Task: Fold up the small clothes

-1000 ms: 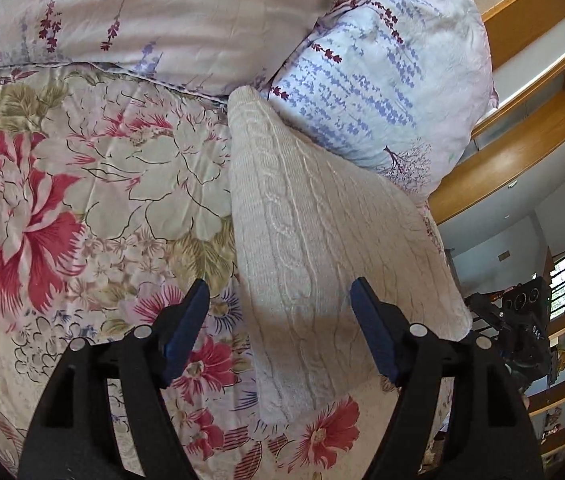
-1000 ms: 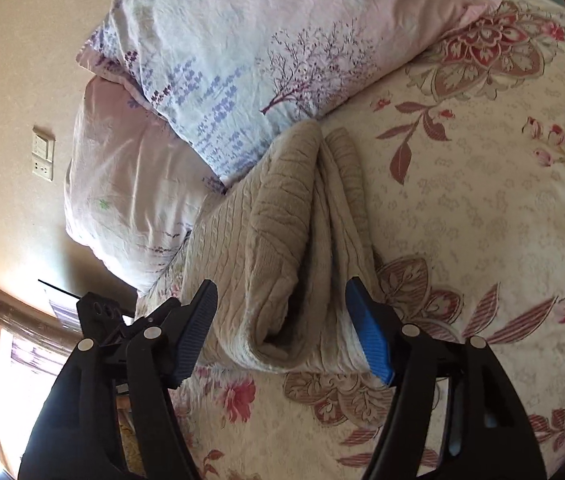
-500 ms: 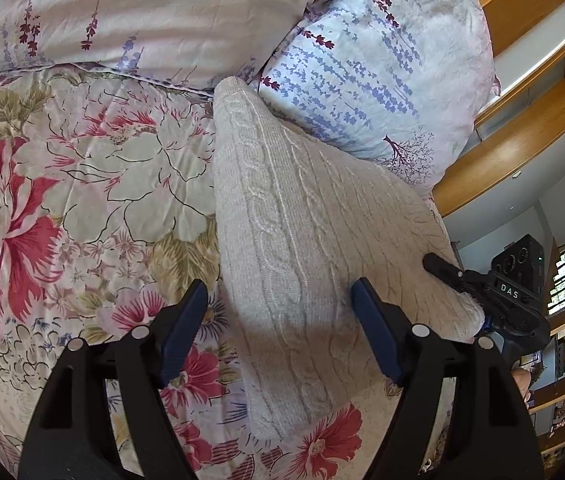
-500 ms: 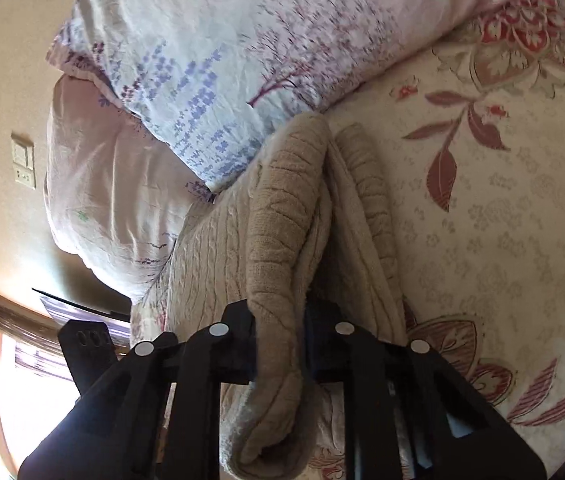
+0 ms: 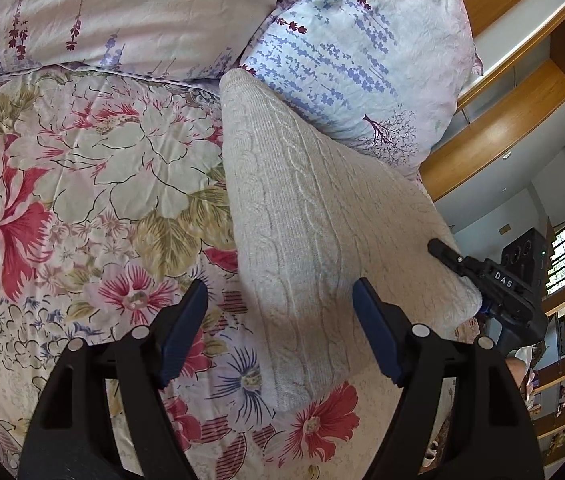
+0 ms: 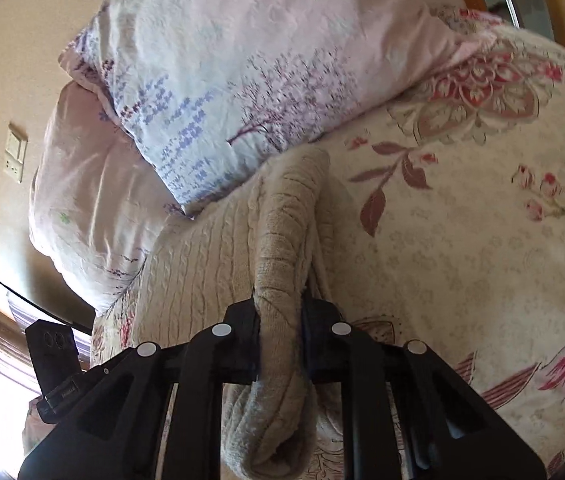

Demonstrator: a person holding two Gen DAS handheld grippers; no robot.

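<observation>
A cream cable-knit sweater (image 5: 314, 232) lies folded on the floral bedspread (image 5: 82, 200), its far end against the pillows. My left gripper (image 5: 280, 328) is open, its jaws either side of the sweater's near left edge, holding nothing. My right gripper (image 6: 280, 320) is shut on a thick rolled edge of the sweater (image 6: 282, 248) and lifts it off the bed. The right gripper also shows in the left wrist view (image 5: 482, 276) at the sweater's right corner.
Two floral pillows (image 5: 354, 48) sit at the head of the bed, touching the sweater's far end. Wooden shelves (image 5: 514, 120) rise beyond the bed on the right. A wall switch plate (image 6: 16, 152) is behind the pillows. The left gripper body (image 6: 54, 360) shows at lower left.
My right gripper went from open around the sweater's folded edge to shut on it, and has raised that edge. My left gripper stayed open, shifting slightly.
</observation>
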